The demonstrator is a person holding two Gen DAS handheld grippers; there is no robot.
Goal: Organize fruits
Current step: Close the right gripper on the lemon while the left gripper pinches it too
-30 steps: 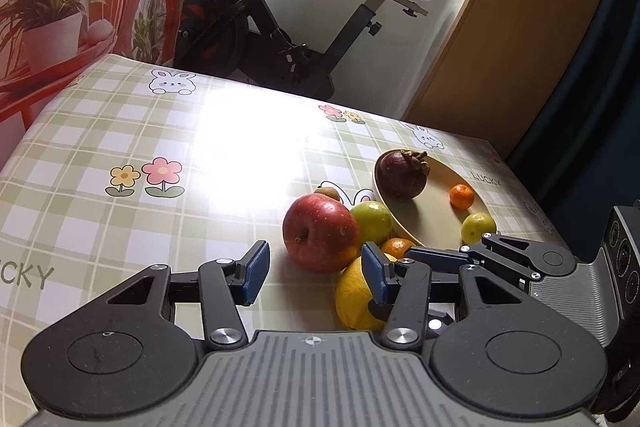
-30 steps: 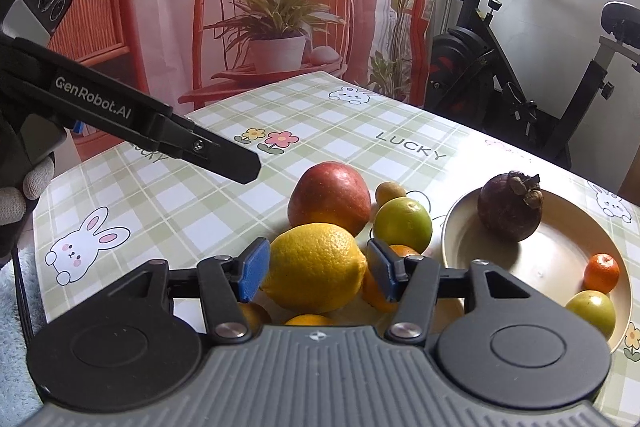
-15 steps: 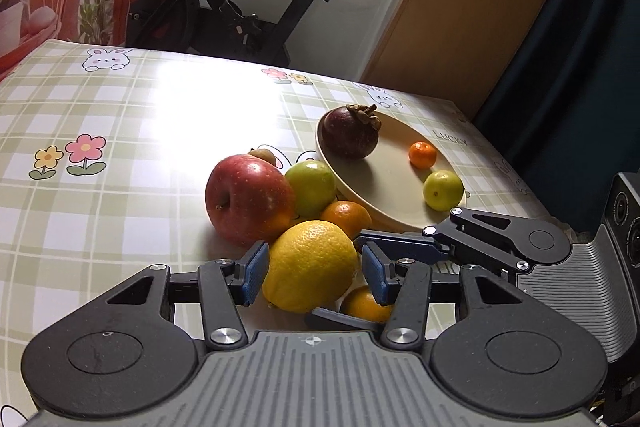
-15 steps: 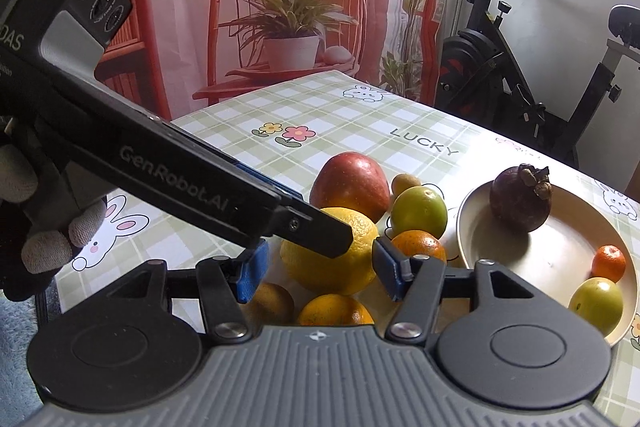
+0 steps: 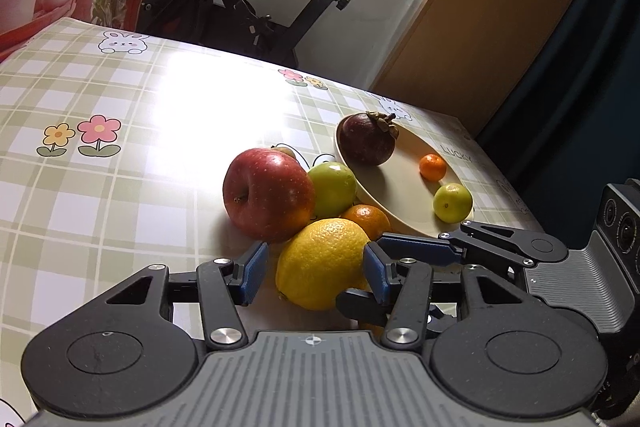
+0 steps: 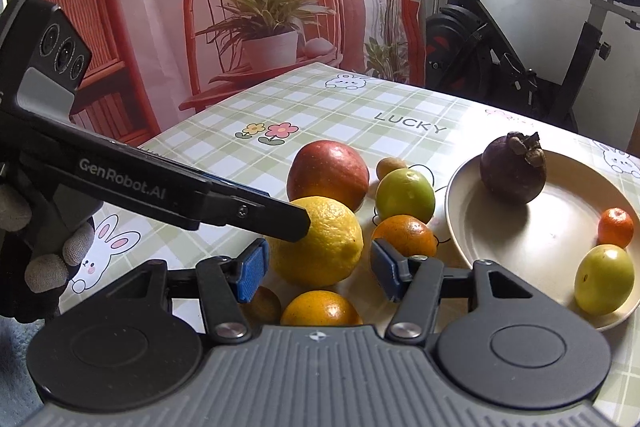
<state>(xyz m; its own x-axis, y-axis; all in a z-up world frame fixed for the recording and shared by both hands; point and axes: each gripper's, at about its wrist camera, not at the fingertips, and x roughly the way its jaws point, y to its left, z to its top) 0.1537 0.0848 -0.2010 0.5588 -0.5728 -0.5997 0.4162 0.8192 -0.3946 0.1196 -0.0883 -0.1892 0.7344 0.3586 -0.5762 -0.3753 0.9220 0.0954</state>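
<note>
Large yellow lemon point(image 5: 323, 263) lying on the table against a red apple point(image 5: 267, 194), green fruit point(image 5: 333, 189) and orange point(image 5: 366, 220) sitting beside the beige plate point(image 5: 404, 183) holding a dark mangosteen point(image 5: 369, 143), tiny orange point(image 5: 432, 167), green fruit.

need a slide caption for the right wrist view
Both open grippers, right and left, converge on the lemon beside a plate holding three fruits.

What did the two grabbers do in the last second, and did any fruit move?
The left gripper swung over from in front of the red apple to straddle the big yellow lemon, jaws open, not squeezing. The right gripper stayed around the same lemon, also open. No fruit moved: the plate keeps its mangosteen, tiny orange and small green fruit.
</note>
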